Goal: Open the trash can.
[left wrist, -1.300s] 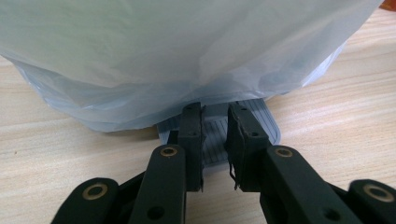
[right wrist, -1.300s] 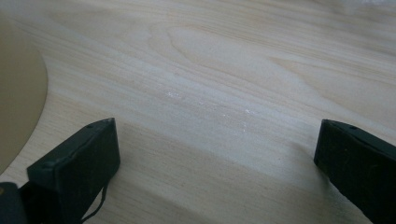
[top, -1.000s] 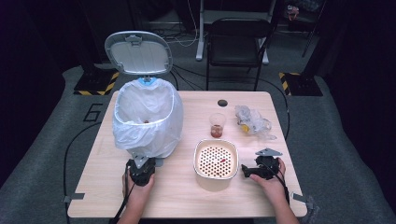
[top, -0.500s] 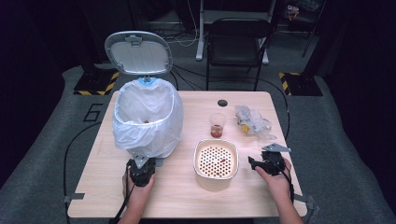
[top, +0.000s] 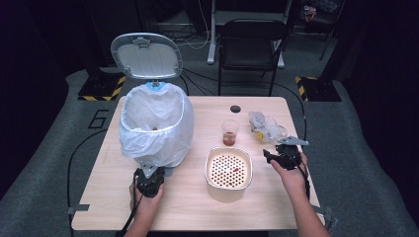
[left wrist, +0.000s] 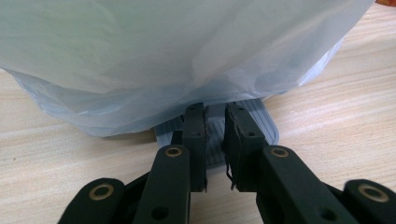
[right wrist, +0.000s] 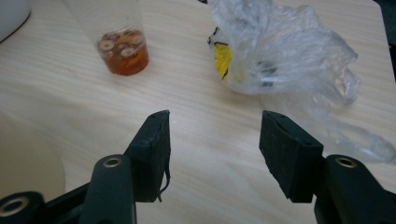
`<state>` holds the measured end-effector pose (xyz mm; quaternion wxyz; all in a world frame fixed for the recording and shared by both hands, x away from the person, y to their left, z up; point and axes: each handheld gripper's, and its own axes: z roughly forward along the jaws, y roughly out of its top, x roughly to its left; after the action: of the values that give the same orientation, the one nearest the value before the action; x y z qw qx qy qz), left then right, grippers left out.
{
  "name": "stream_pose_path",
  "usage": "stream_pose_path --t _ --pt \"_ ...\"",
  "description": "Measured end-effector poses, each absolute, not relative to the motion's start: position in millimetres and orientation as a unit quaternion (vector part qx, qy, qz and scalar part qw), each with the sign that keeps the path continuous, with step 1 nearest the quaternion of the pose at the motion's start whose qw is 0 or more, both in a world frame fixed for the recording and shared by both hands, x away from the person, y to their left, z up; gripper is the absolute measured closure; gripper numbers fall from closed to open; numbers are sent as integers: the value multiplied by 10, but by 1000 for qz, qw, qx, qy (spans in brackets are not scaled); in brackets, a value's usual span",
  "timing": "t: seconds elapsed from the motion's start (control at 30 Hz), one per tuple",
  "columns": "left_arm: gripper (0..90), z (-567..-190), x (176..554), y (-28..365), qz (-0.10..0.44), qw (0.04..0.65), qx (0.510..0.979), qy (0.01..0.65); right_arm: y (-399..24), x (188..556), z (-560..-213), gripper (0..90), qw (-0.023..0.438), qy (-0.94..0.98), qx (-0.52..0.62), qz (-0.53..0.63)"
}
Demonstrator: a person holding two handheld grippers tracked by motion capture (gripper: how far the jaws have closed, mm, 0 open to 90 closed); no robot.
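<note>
Two black hand-held grippers on bare forearms

Left gripper (left wrist: 215, 140): matte black linkage jaws with brass-coloured rivets and ribbed pads; a black cable trails from it; right gripper (right wrist: 212, 144): same black jaws, frayed pad edge; grey three-cornered plate (top: 293, 141) on top; no sleeves visible.

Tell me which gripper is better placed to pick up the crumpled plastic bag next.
Right, probably. The right gripper is open and faces the crumpled plastic bag with bare table between. The left gripper sits across the table, jaws nearly closed over the bin's pedal.
</note>
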<state>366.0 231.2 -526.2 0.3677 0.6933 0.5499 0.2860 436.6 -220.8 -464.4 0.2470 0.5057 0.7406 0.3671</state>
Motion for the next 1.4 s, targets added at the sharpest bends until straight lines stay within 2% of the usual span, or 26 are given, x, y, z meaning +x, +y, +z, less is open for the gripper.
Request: stream_pose_path --t 0.47,0.63,0.73,0.77,0.8,0.83,0.87,0.9,0.93,0.97,1.0,1.13,1.4 --pt "787 -5264 3661 2308 288 369 692 550 -2081 4839 -4447 263 278 750 495 340" --pt "786 -5264 3661 2308 288 369 692 551 -2034 4994 -4441 262 274 753 494 337" --pt "787 -5263 3661 2309 287 369 692 551 -1997 5127 -4476 369 265 756 496 335" --pt "787 -5263 3661 2309 287 369 692 551 -1997 5127 -4476 369 265 756 496 335" --pt "787 -5265 3662 2306 287 370 690 552 -1988 5180 -4506 448 264 757 496 333" --pt "787 -5265 3662 2306 287 370 690 552 -1988 5180 -4506 448 264 757 496 333" --pt "787 -5262 3660 2312 286 368 693 550 -1985 5193 -4517 497 265 758 496 329" --pt "786 -5262 3660 2312 286 368 693 550 -1984 5208 -4537 567 265 759 497 328" --pt "786 -5262 3660 2312 286 368 693 550 -1982 5217 -4559 705 259 757 508 319" --pt "787 -5262 3660 2312 286 368 693 550 -1982 5217 -4559 705 259 757 508 319" --pt "787 -5262 3660 2312 286 368 693 550 -1999 5205 -4577 805 245 755 516 321" --pt "787 -5264 3660 2311 287 368 693 550 -2032 5120 -4586 848 235 759 514 325" --pt "787 -5262 3660 2311 286 368 693 550 -2048 4771 -4539 853 227 760 513 328"
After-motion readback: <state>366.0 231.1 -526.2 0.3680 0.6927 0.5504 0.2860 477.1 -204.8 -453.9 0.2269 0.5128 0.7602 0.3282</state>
